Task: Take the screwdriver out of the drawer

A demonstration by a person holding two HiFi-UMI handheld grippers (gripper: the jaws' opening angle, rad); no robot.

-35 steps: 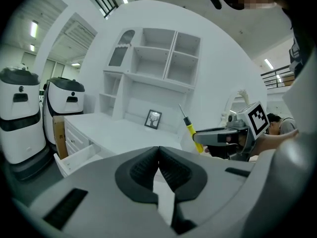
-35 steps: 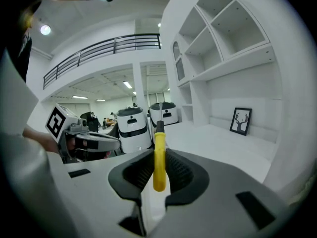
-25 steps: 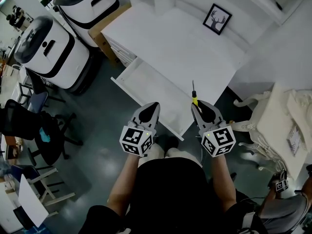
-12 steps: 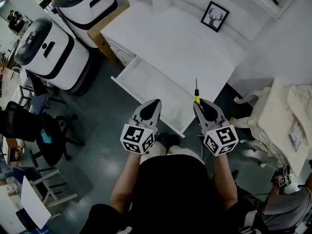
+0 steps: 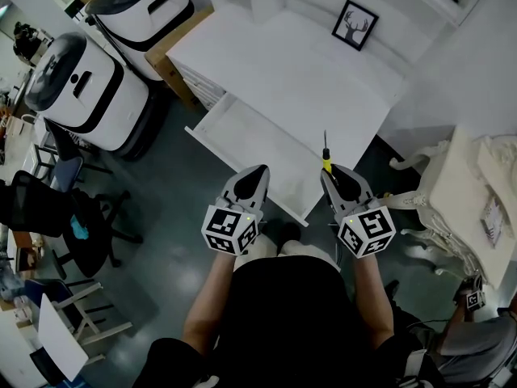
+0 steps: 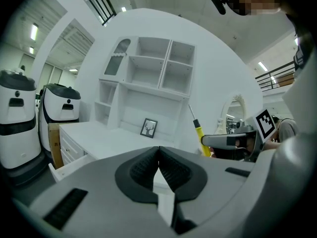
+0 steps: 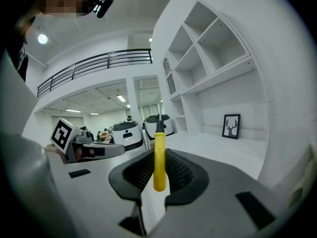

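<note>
My right gripper (image 5: 332, 174) is shut on the screwdriver (image 5: 325, 160), which has a yellow handle and a dark shaft pointing up and away. In the right gripper view the yellow handle (image 7: 159, 160) stands upright, pinched between the pads. The white drawer (image 5: 250, 150) hangs open from the desk front, just ahead of both grippers, and its inside looks bare. My left gripper (image 5: 257, 174) hovers near the drawer's front edge, shut with nothing in it; its jaws meet in the left gripper view (image 6: 158, 155). That view also shows the screwdriver (image 6: 199, 133) at the right.
A white desk (image 5: 283, 63) with a hutch carries a framed deer picture (image 5: 355, 25). Two white robot units (image 5: 85, 87) stand at the left beside a cardboard box (image 5: 166, 51). An ornate white chair (image 5: 440, 208) is at the right, dark office chairs (image 5: 48, 217) at the far left.
The screwdriver's tip has shifted slightly to the right with the right gripper. The left gripper has stayed put.
</note>
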